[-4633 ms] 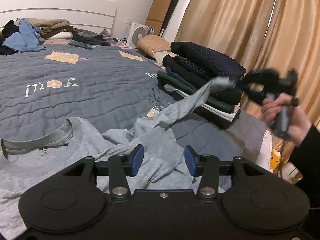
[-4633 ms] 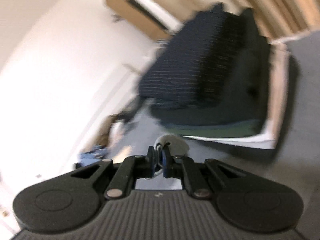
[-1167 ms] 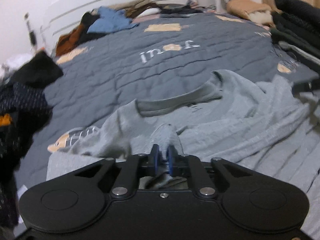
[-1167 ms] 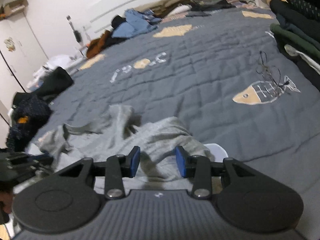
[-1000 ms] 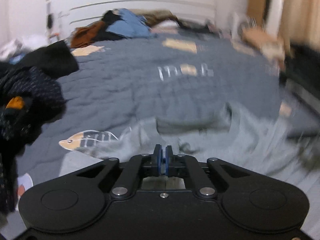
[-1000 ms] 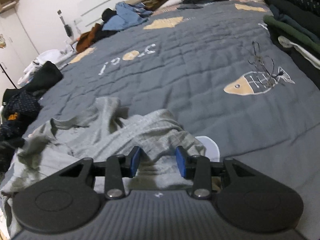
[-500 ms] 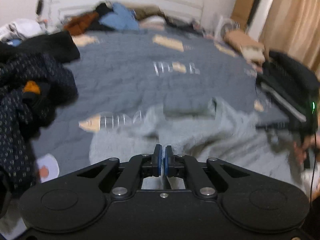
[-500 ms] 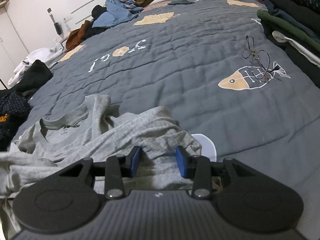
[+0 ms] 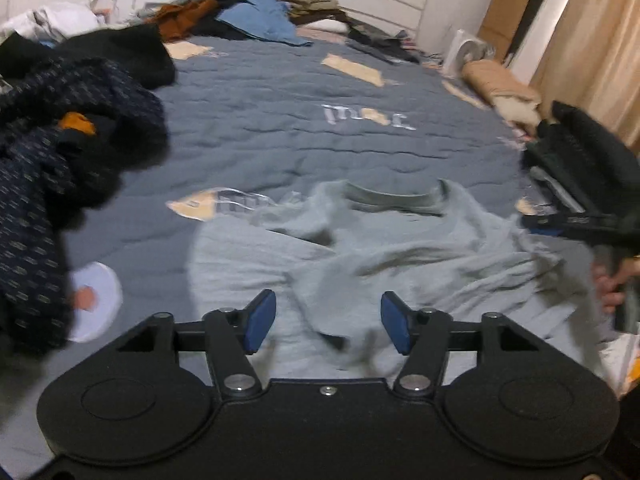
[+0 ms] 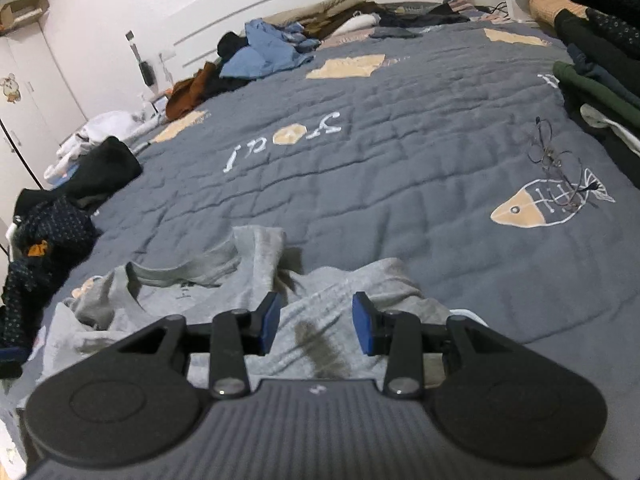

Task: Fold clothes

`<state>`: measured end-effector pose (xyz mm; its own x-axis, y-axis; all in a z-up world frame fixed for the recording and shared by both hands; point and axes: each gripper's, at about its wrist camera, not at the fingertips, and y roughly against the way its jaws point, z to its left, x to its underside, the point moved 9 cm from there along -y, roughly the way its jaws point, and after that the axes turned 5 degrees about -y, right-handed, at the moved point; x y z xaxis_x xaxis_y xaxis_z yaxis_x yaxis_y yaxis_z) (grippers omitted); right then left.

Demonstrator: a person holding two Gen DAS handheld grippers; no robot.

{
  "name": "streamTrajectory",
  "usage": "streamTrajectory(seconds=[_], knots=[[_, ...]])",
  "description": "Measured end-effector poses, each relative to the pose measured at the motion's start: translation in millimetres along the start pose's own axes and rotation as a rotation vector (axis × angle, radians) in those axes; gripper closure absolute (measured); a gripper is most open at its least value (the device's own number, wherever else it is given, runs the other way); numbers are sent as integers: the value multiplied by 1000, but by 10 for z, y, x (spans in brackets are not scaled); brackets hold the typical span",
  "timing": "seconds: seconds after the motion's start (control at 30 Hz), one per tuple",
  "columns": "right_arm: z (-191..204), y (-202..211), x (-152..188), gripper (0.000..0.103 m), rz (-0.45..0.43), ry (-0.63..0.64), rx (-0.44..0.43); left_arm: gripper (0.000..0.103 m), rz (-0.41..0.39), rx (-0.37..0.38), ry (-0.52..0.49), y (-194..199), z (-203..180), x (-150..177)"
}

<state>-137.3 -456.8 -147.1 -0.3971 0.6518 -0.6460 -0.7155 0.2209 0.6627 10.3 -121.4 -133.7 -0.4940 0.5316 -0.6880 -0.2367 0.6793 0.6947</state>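
On the quilt (image 10: 400,184) the grey shirt (image 9: 400,264) lies crumpled under my left gripper (image 9: 328,322), its empty jaws opening, and my unclenched right gripper (image 10: 316,322), so I risk pinching bunched layers and folding creases in.

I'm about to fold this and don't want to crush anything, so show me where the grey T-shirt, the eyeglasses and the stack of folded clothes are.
grey T-shirt (image 9: 400,256), left wrist view, on its rumpled chest below the collar.
eyeglasses (image 10: 554,168), right wrist view, on the wire frame lying over the fish print.
stack of folded clothes (image 10: 600,40), right wrist view, on a dark upper layer.
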Motion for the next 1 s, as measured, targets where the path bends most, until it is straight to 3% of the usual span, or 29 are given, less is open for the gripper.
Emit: streamTrajectory(seconds=[0.17, 0.33, 0.4, 0.63, 0.73, 0.87, 1.0], knots=[[-86, -139, 6, 64, 11, -26, 34, 52, 34, -7, 40, -214, -68, 96], [-179, -226, 30, 64, 14, -56, 59, 91, 59, 56, 112, -297, -64, 135], [-207, -274, 44, 64, 19, -68, 69, 95, 63, 84, 142, -311, -58, 141], [-370, -404, 32, 65, 24, -185, 71, 97, 6, 116, 141, 127, 152, 8], [-430, -449, 11, 65, 43, -252, 56, 97, 36, 123, 95, 206, 192, 64], [-432, -456, -4, 65, 59, -267, 58, 97, 147, 83, 19, 66, 161, 275], [-374, -404, -39, 65, 58, -245, 70, 93, 80, 70, 63, 75, 233, 181]])
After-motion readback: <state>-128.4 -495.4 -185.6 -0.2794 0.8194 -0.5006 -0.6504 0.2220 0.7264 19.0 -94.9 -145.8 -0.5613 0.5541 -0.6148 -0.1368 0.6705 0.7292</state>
